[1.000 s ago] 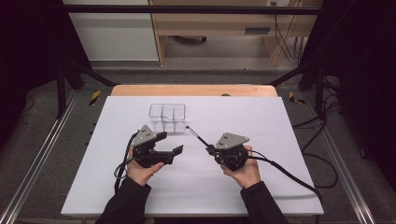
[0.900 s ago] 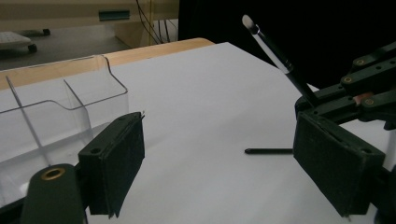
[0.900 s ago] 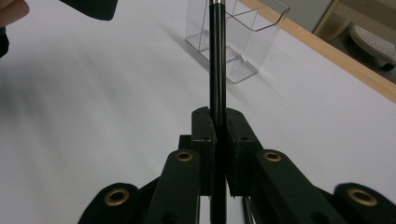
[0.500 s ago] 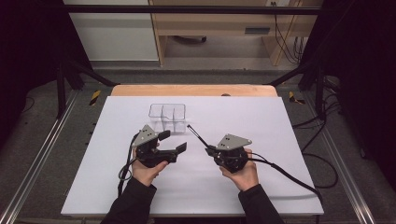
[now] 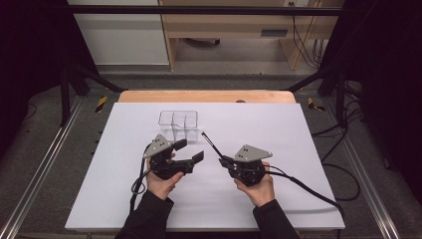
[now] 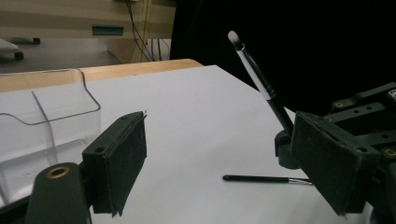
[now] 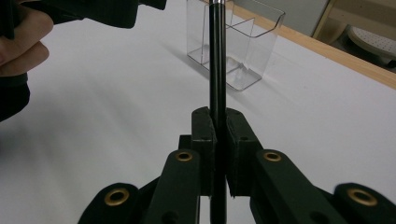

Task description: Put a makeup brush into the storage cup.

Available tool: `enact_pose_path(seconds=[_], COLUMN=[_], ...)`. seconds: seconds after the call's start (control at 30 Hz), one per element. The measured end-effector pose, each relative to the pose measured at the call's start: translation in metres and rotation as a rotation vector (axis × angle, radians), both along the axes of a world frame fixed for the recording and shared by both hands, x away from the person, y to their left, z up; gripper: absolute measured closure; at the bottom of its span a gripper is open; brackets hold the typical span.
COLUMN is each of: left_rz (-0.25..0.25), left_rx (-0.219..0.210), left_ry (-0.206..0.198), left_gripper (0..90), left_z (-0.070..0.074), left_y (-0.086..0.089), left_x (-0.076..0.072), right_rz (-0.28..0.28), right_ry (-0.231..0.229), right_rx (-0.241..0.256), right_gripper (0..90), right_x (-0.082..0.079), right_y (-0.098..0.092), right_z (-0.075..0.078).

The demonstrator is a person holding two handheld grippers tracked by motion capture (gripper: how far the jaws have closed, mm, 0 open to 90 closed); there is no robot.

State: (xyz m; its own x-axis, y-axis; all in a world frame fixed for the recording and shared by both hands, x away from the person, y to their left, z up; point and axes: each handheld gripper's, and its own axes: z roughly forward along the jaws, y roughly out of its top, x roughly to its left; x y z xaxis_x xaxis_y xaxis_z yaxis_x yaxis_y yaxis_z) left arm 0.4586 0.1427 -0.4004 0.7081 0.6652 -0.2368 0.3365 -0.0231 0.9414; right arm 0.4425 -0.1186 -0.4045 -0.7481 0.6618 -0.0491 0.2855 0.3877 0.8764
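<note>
The right gripper (image 5: 222,160) has its jaws closed on the black handle of a makeup brush (image 5: 211,143); in the right gripper view the handle (image 7: 217,70) runs straight up between the two black jaws, clamped on both sides, and continues past the top edge of that view; in the high view the brush slants up and away from the gripper toward the far left, its tip ending just short of the clear organiser (image 5: 177,123); in the left gripper view the same brush (image 6: 261,79) stands tilted, with a pale bristle tip at its upper end and a silver ferrule below it. The left gripper (image 5: 189,150) has its jaws spread wide apart with nothing between them; in the left gripper view the two padded jaws stand at either side with bare white surface in the gap. The clear organiser is a transparent plastic box with inner dividers forming compartments; it stands upright on the white table surface (image 5: 278,124) toward the far side, ahead of the left gripper; in the right gripper view it (image 7: 243,44) stands behind the held handle; its compartments look empty, though the clear walls make this hard to confirm. A second thin black brush (image 6: 266,178) lies flat on the white surface in the left gripper view, near that gripper's right-hand jaw; its far end is hidden behind the jaw. Both hands grasp their grippers low over the near half of the table, apart from each other.
</note>
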Motion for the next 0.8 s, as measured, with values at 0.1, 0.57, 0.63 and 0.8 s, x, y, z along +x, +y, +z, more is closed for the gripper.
enact_pose_path(seconds=[0.1,0.57,0.63,0.8], left_rz=[-0.002,-0.018,-0.020,-0.022], left_rx=[-0.016,-0.079,-0.082,-0.106], left_ry=[0.001,0.006,0.008,0.010], left_gripper=[18.1,20.9,21.5,23.6], left_z=[0.000,-0.001,-0.002,-0.002], left_y=[-0.003,-0.014,-0.016,-0.019], left_x=[0.000,0.000,0.000,0.000], right_rz=[-0.004,-0.023,-0.026,-0.028], right_ry=[0.004,0.005,0.005,0.009], right_rx=[0.008,0.041,0.046,0.055], right_gripper=[84.1,84.1,84.1,84.1], right_x=[0.000,-0.002,-0.002,-0.002], right_y=[-0.001,0.002,0.002,0.003], right_z=[-0.001,-0.006,-0.006,-0.007])
